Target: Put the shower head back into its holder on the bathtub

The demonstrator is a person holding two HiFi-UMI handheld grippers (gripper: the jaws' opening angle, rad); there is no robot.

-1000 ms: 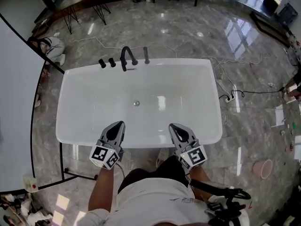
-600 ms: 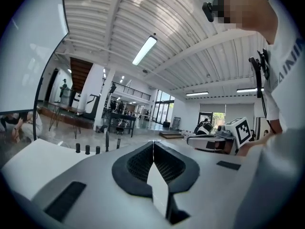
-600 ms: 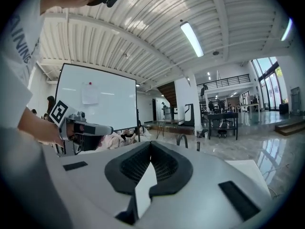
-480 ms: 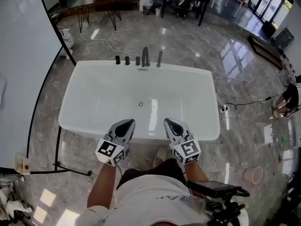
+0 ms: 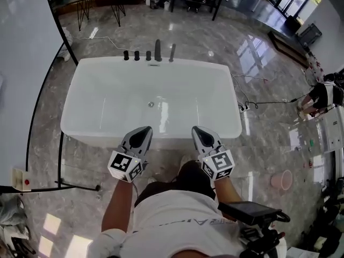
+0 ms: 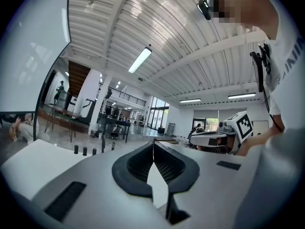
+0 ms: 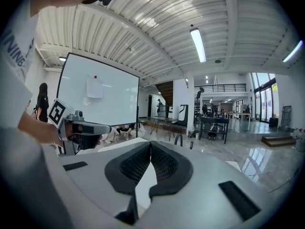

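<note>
since a second ago the tub has swung square to you. your left claw and right claw hover shut and empty over its near rim, carrying nothing, since the shower head stands upright at its far rim, apparently already in its holder.

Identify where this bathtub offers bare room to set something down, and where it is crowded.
Free: the bathtub floor around the drain, and its side rims. Crowded: its far rim, lined with dark fittings.
</note>
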